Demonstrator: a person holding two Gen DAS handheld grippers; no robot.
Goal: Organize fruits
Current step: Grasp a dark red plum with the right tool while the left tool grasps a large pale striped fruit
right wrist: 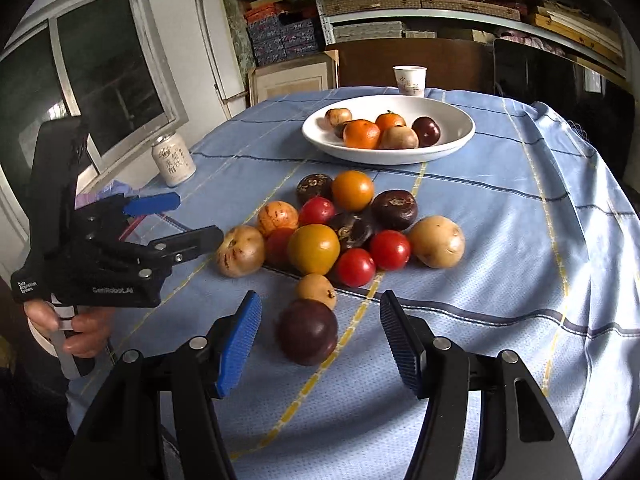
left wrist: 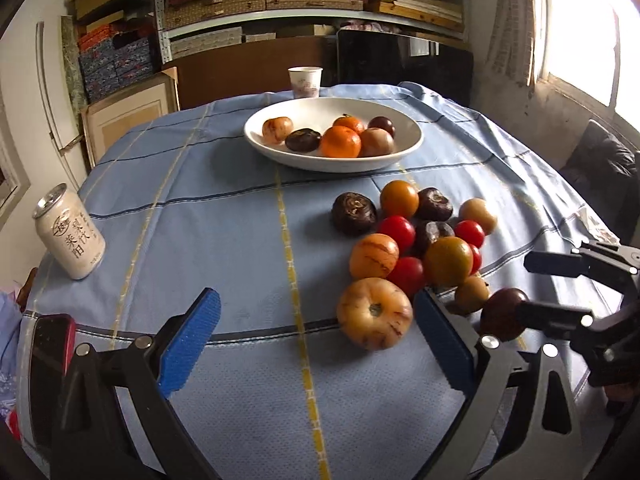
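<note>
1. the left gripper (left wrist: 316, 344) hangs with its blue pads spread wide and nothing between them; the pale striped fruit (left wrist: 375, 313) sits just beside its right-hand pad, at the near edge of the pile.
2. the right gripper (right wrist: 320, 344) is also spread, less widely, and pinches nothing; the dark purple fruit (right wrist: 307, 332) lies on the blue cloth (right wrist: 520, 240) roughly in line with its gap, untouched.
3. the white bowl (right wrist: 460, 140) further back already holds several fruits; most remain in the loose pile.
4. risk: round fruits packed together may roll if a pad nudges one, and the small tan fruit (right wrist: 316, 291) touches the purple one, or nearly so.
5. risk: both tools work close together and could collide.
6. risk: soft red tomatoes (right wrist: 355, 267) could bruise under a hard squeeze.
</note>
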